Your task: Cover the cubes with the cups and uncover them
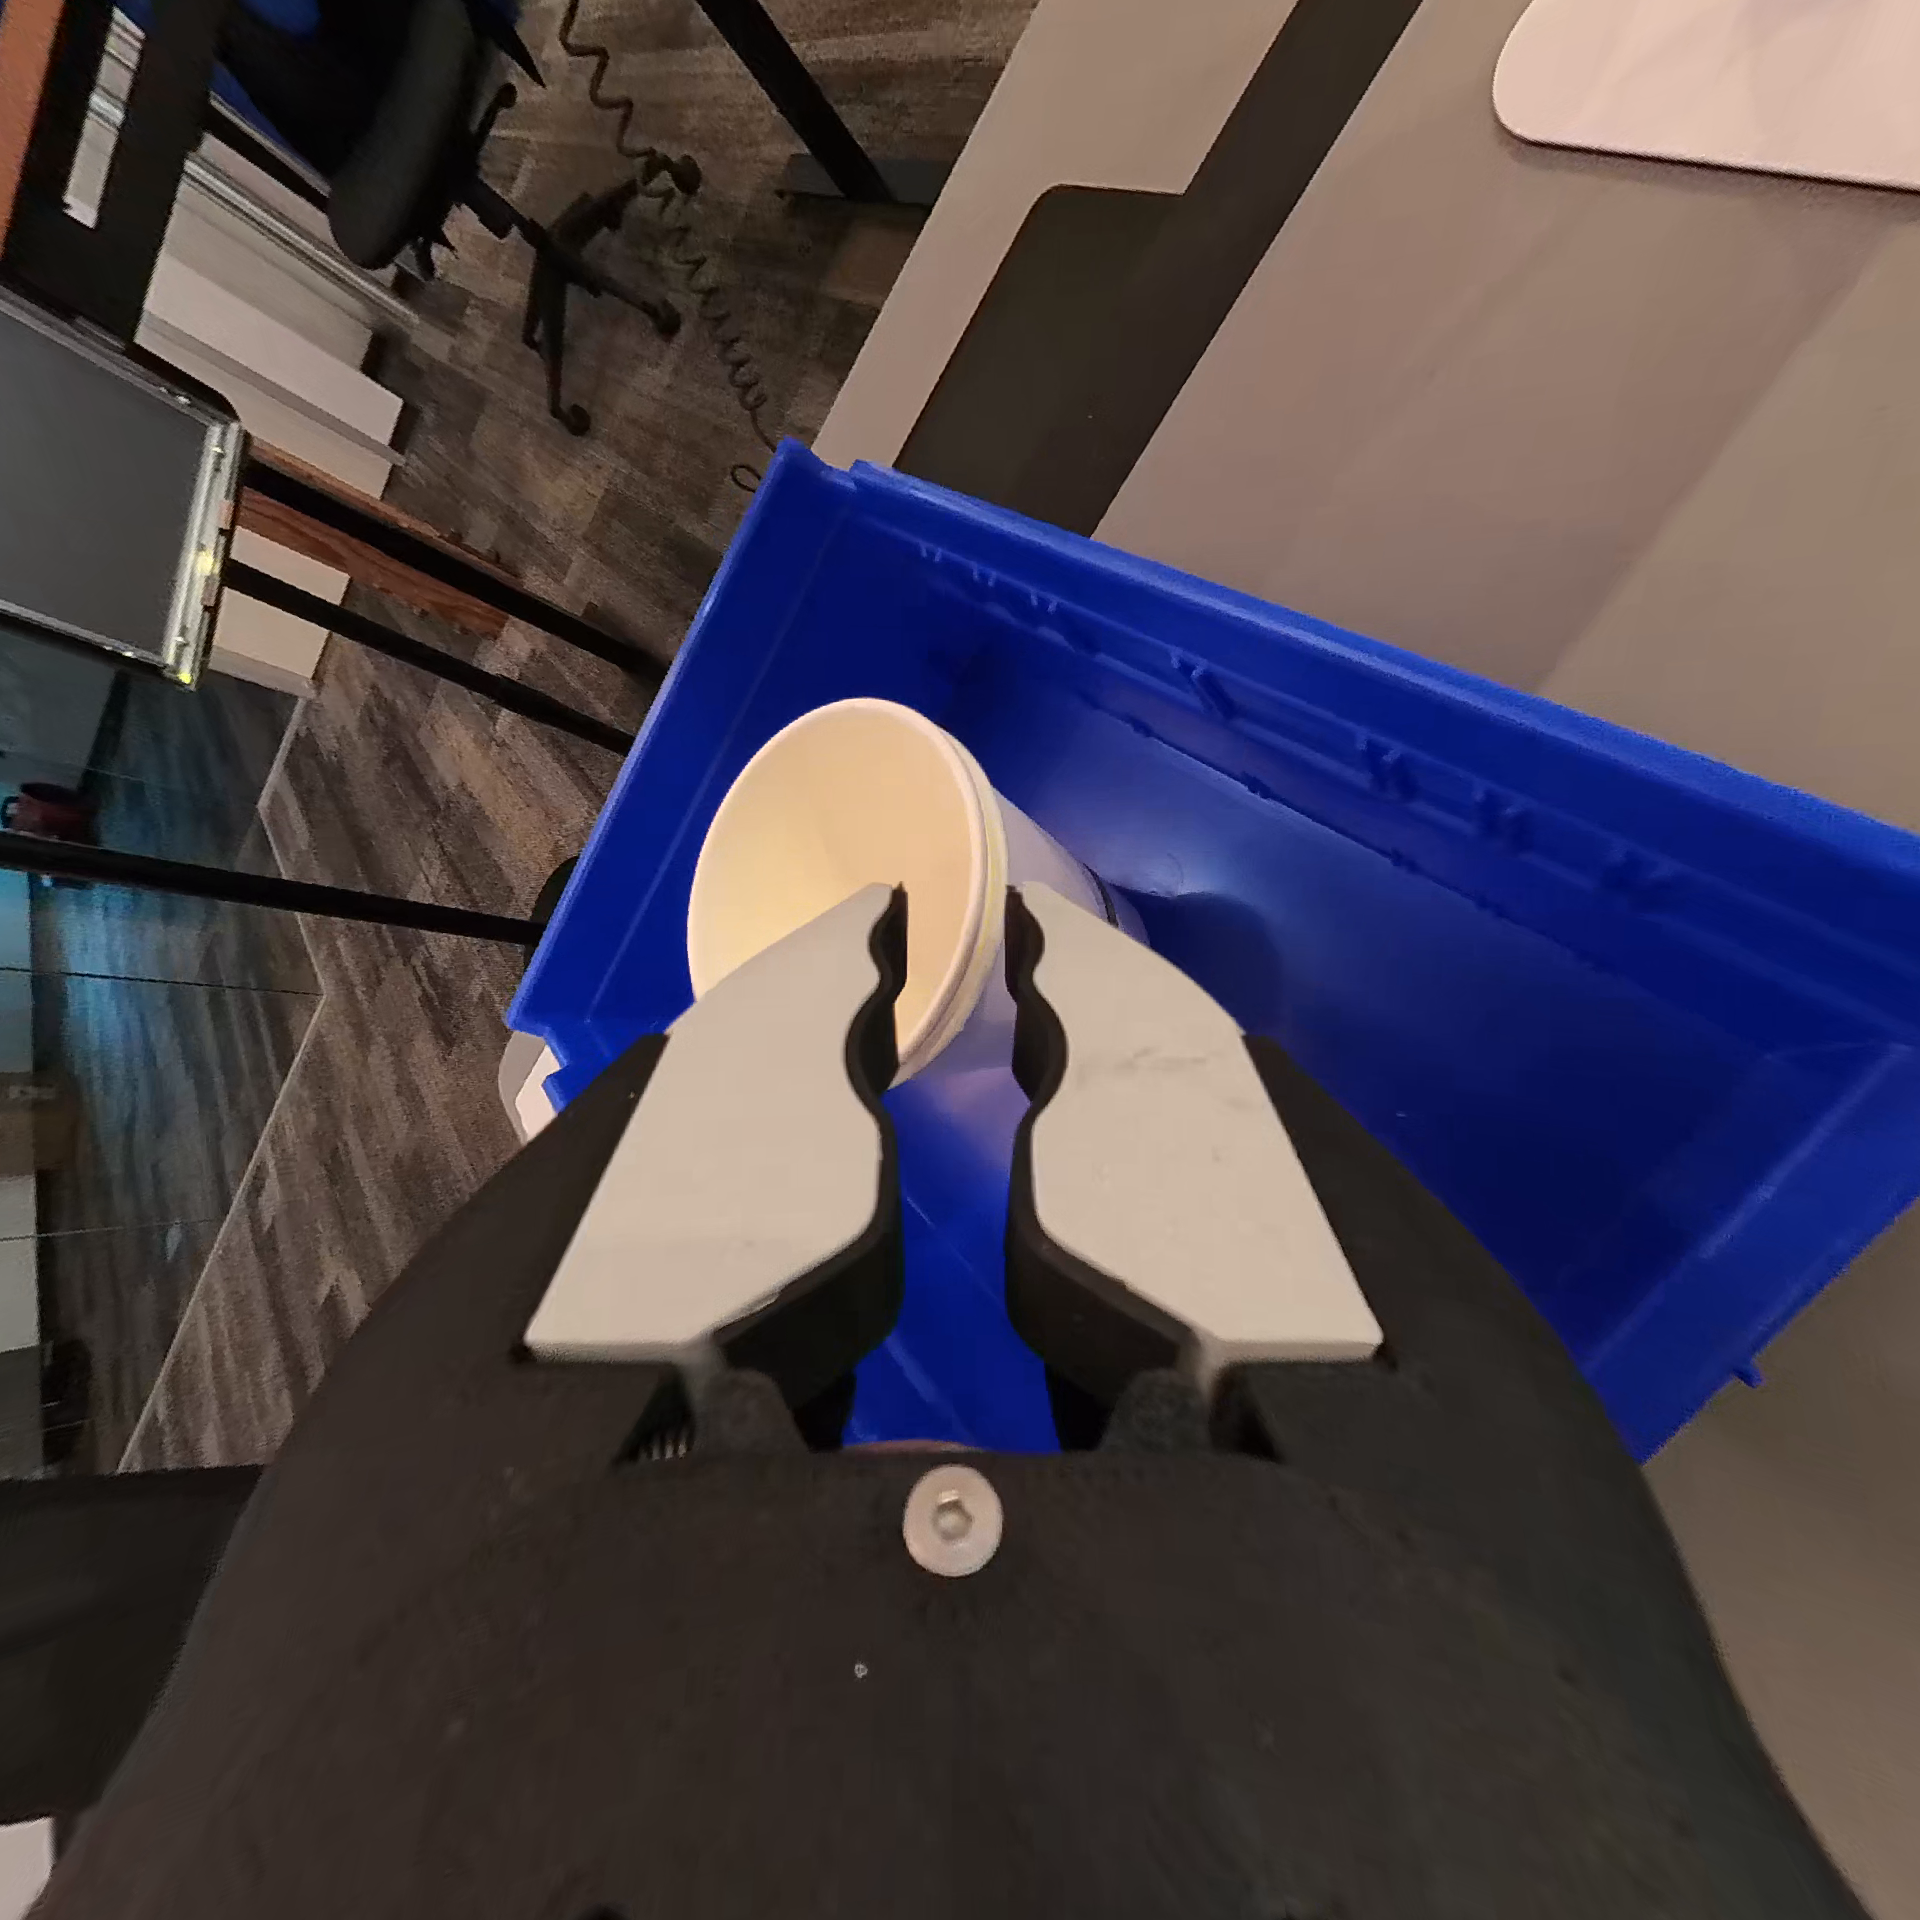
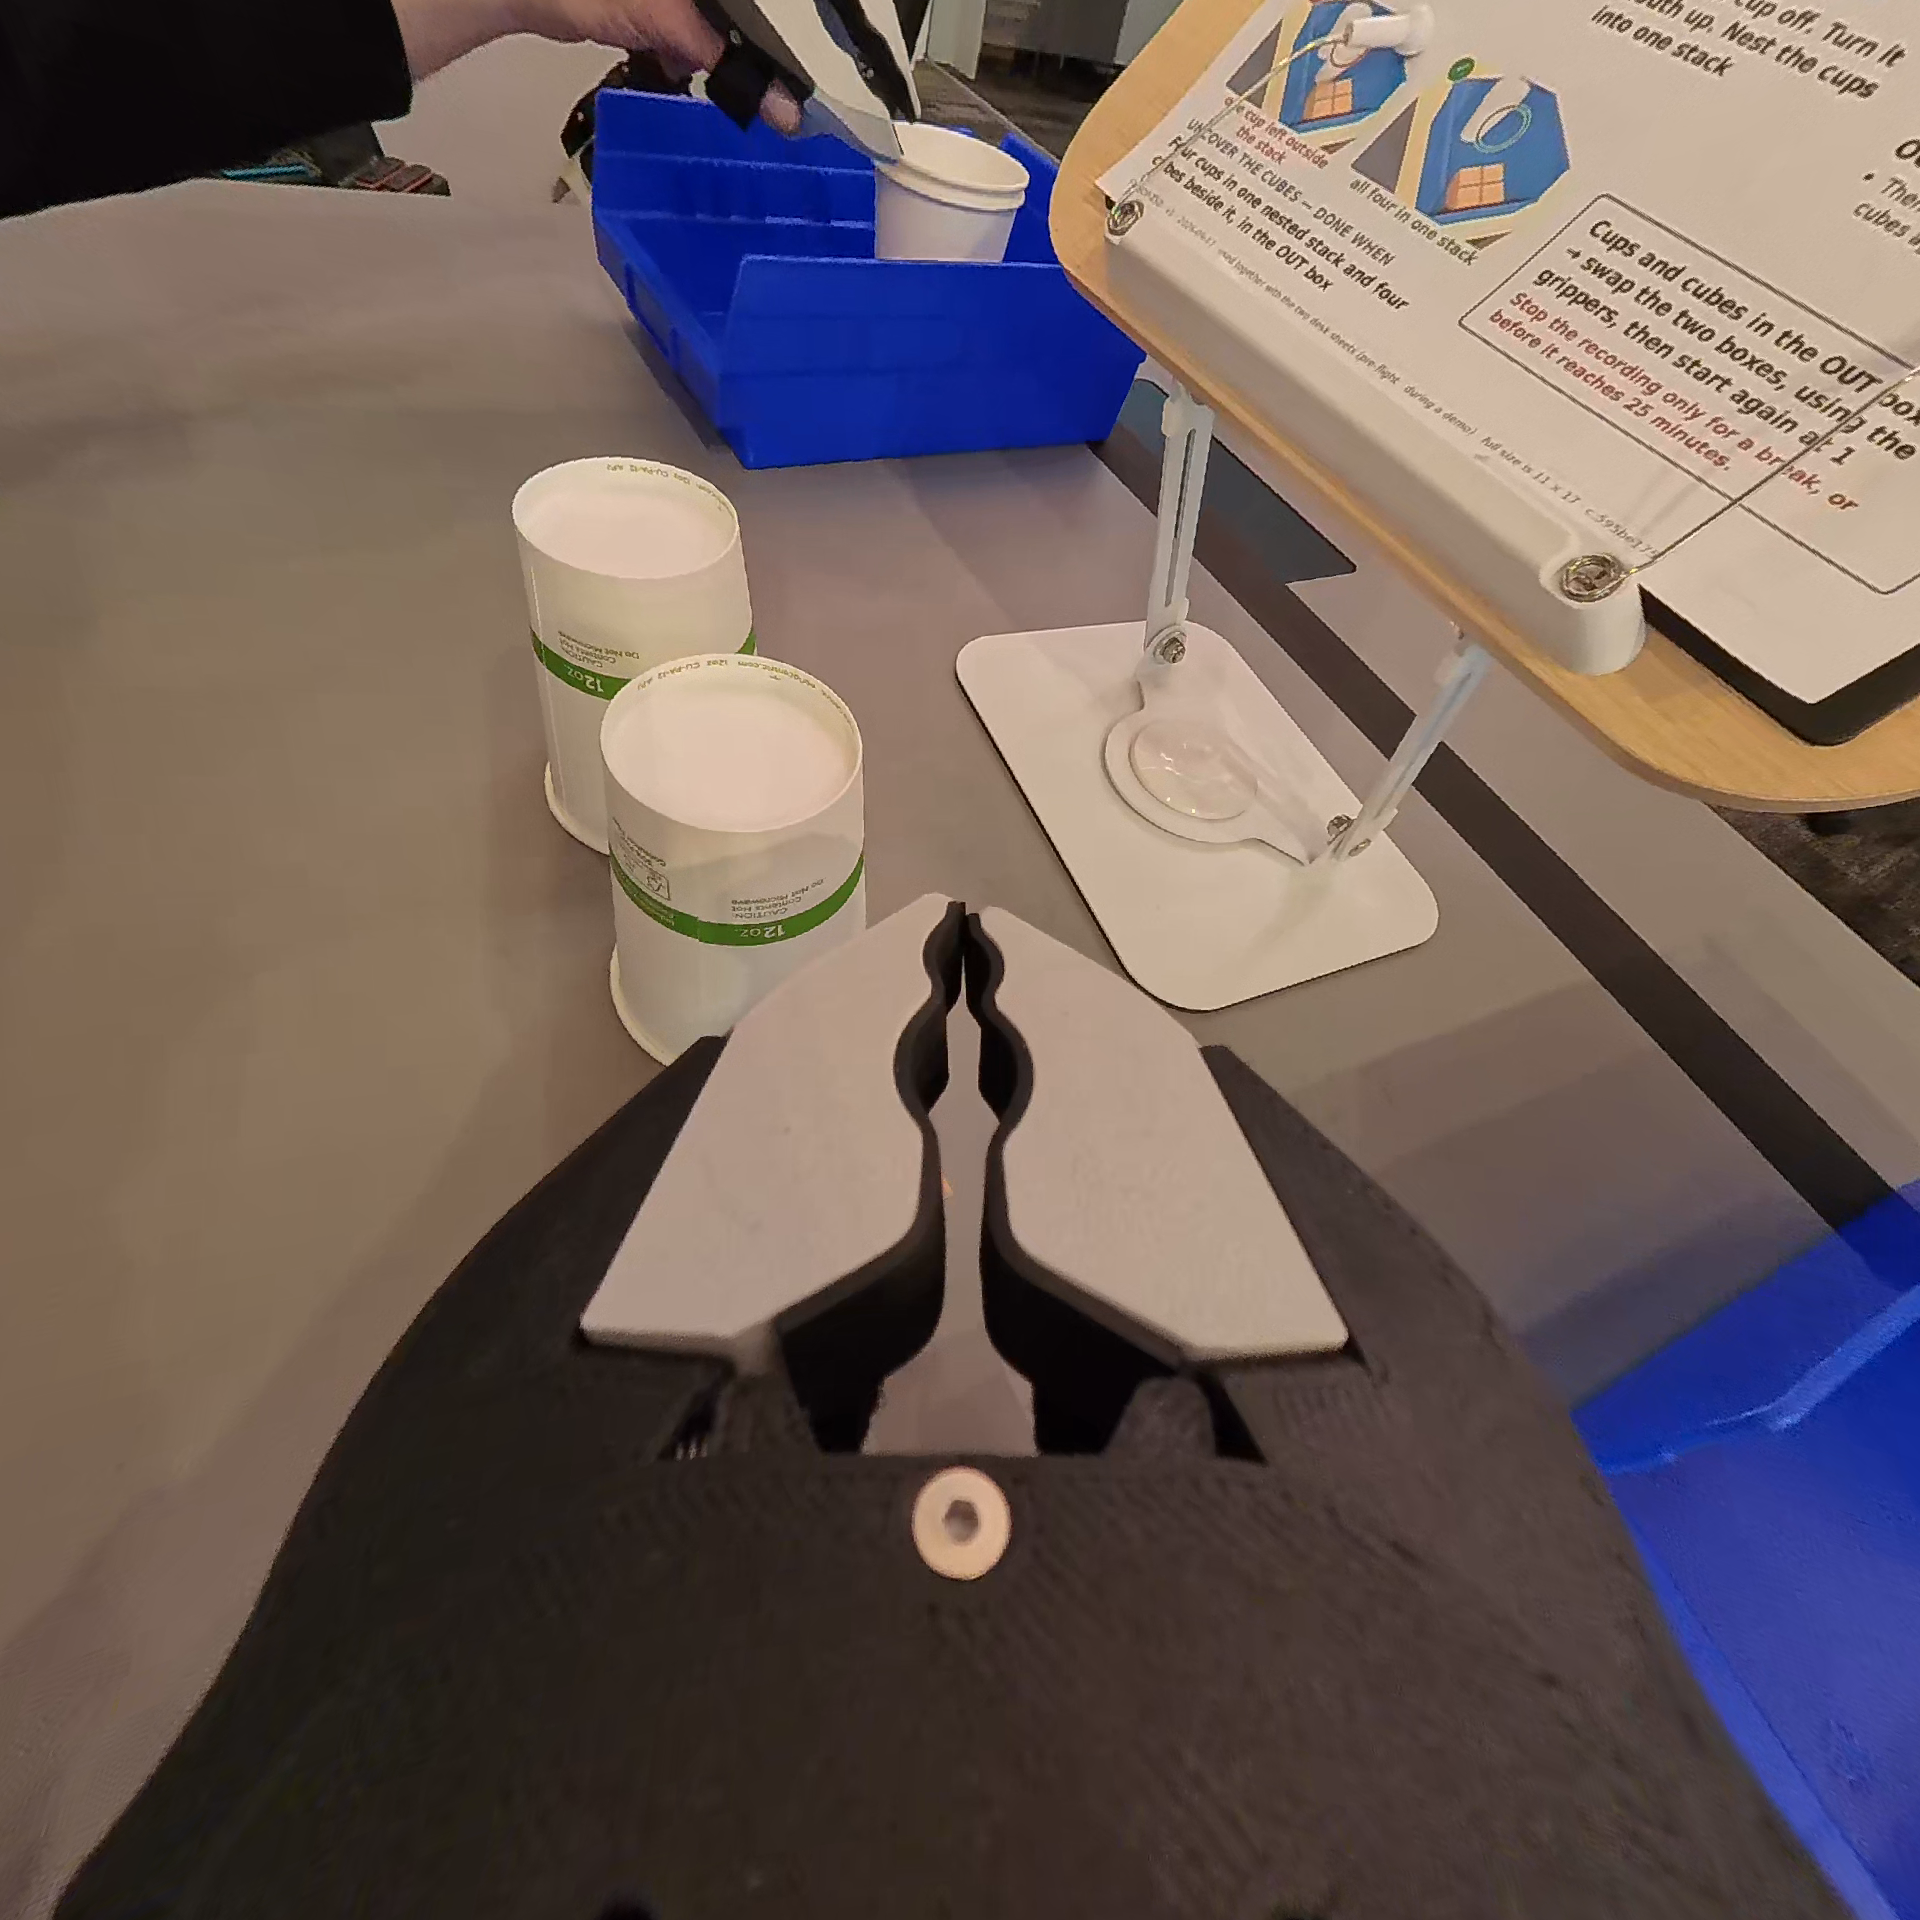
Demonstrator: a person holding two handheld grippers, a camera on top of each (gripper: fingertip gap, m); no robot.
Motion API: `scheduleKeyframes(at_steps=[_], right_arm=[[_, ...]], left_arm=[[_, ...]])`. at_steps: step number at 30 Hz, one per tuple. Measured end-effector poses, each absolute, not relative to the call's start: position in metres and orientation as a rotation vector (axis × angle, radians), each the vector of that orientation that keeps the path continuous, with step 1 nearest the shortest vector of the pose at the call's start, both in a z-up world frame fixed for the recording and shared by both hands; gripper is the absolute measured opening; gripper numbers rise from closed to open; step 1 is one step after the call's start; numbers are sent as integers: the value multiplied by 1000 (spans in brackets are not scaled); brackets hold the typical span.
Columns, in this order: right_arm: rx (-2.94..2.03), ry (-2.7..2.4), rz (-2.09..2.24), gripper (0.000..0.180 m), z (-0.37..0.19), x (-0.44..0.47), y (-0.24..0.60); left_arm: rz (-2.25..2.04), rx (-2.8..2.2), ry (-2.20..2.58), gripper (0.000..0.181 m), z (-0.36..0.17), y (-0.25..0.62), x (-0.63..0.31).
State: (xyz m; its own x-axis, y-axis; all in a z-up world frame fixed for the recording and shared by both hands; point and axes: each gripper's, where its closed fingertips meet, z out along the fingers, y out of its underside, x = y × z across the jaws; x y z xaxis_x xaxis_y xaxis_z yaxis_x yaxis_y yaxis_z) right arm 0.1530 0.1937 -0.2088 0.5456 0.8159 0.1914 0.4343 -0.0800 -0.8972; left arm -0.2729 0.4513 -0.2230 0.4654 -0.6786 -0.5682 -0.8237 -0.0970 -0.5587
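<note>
In the left wrist view a nested stack of white paper cups [image 1: 831,862] sits mouth up in a blue bin [image 1: 1455,935]. My left gripper [image 1: 956,896] straddles the stack's rim, one finger inside and one outside, closed on it. The right wrist view shows the same grip far off on the cup stack [image 2: 951,197]. My right gripper [image 2: 961,916] is shut and empty, hovering just above the grey table [image 2: 260,727]. Two white cups with green bands stand upside down there, the near one [image 2: 732,831] just left of my fingertips and the far one [image 2: 634,613] behind it. No cube shows.
A document stand with a white base [image 2: 1195,831] and a tilted board [image 2: 1507,312] rises on the right. The far blue bin [image 2: 883,353] sits at the table's back. A second blue bin [image 2: 1766,1507] is at the lower right. The table edge [image 1: 935,312] drops to the floor with an office chair [image 1: 416,125].
</note>
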Motion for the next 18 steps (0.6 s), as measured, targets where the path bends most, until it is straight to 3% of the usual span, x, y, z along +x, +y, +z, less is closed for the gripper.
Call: scheduleKeyframes(at_steps=[18], right_arm=[[-1707, -1055, 454, 0, -208, 152, 196]], left_arm=[[134, -1888, 1305, 5, -236, 458, -273]])
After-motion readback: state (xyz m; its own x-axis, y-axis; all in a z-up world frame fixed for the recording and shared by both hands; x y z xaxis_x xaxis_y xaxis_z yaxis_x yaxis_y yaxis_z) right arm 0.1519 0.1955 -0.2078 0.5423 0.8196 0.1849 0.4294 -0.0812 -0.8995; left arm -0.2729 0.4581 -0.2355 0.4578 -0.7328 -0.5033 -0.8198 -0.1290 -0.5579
